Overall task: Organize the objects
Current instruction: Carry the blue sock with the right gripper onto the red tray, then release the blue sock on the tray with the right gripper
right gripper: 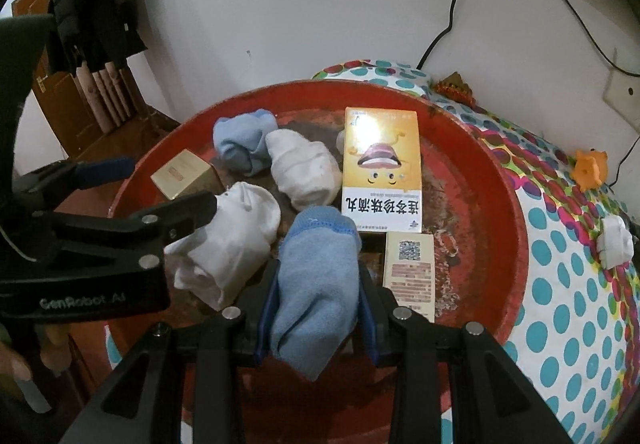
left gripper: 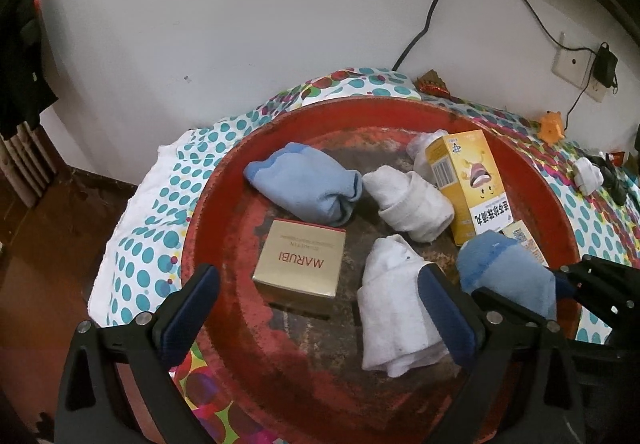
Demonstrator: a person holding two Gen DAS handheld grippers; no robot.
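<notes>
My right fingers (right gripper: 316, 308) squeeze a blue sock (right gripper: 316, 276) low in the middle of the picture, over the red tray (right gripper: 508, 204). My left fingers (left gripper: 320, 308) are wide open and hold nothing. Another blue sock (left gripper: 304, 182), white socks (left gripper: 408, 200) and boxes (left gripper: 298, 264) sit mixed up in the tray, so I think most sorting is left.

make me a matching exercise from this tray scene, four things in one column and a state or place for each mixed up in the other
Things:
1. blue sock
2. gold box
3. yellow box
4. orange toy

States or places:
A. on the spotted cloth, outside the red tray
B. gripped between the right gripper's jaws
C. printed MARUBI, lying in the tray
D. shows a cartoon face, lying in the tray

Pairs: 1-B, 2-C, 3-D, 4-A
</notes>
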